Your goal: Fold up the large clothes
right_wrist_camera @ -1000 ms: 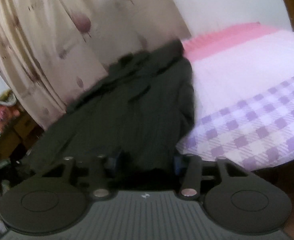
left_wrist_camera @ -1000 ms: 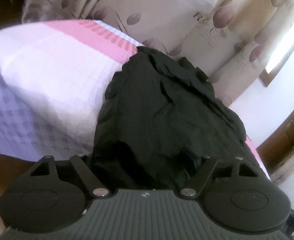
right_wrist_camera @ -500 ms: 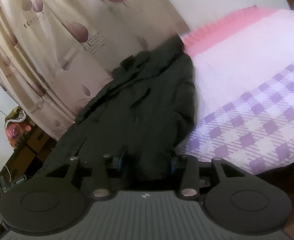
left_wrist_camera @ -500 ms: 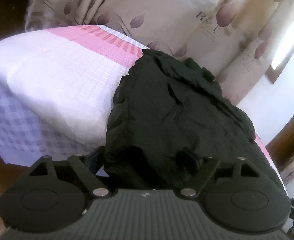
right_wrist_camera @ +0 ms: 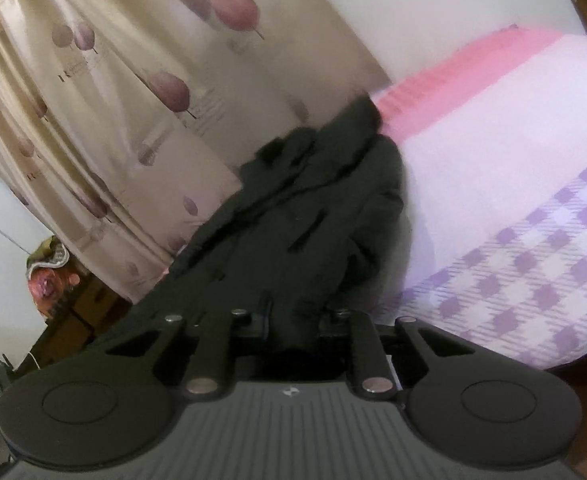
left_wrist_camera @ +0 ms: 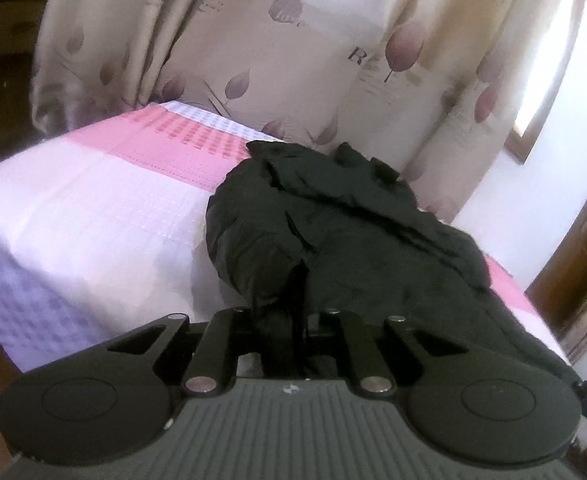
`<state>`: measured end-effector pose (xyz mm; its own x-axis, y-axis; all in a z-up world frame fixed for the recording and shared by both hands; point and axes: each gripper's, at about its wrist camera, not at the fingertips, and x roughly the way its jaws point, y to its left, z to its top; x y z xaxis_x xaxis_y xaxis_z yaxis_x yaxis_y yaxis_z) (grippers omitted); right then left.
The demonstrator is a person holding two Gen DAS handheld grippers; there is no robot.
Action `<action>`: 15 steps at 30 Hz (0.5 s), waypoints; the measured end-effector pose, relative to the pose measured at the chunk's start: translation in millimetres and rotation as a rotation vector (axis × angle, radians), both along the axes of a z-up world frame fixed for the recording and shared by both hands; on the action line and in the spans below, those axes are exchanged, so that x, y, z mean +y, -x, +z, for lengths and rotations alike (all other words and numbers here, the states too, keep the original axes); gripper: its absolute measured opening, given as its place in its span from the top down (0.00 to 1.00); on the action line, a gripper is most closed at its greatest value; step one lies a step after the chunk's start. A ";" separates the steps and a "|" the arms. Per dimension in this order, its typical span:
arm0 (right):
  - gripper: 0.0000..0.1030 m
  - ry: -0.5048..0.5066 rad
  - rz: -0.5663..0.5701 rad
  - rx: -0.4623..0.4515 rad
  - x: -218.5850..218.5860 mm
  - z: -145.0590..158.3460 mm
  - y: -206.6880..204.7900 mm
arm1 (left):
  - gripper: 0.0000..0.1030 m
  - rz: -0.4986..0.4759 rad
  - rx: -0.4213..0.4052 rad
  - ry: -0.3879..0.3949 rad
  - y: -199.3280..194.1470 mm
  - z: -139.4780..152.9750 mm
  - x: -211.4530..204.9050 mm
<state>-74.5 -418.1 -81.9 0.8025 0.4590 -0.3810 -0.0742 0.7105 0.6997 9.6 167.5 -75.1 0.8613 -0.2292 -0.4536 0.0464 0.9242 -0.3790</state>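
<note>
Closing now on both sides: left gripper (left_wrist_camera: 289, 320) pinching the near hem of the dark coat (left_wrist_camera: 333, 232), right gripper (right_wrist_camera: 293, 320) clamping the same hem. Lying stretched away from the jaws along the pink-and-white bed (left_wrist_camera: 93, 200), reaching toward the leaf-print curtain (left_wrist_camera: 293, 60).

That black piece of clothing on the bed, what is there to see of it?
The black garment looks like a jacket or coat of dark, matt, slightly puffy fabric, crumpled and full of creases, with a flap or collar bunched at its far end. It lies lengthwise along one side of the bed, near the leaf-print curtain. Its near edge is gathered up: the left claw and right claw are each closing, with folds of the fabric between them.
</note>
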 end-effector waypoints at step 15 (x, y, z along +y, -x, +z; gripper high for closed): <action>0.78 0.007 0.030 0.122 22.9 -21.5 -25.4 | 0.90 -0.039 0.038 0.090 -22.8 -35.3 -1.6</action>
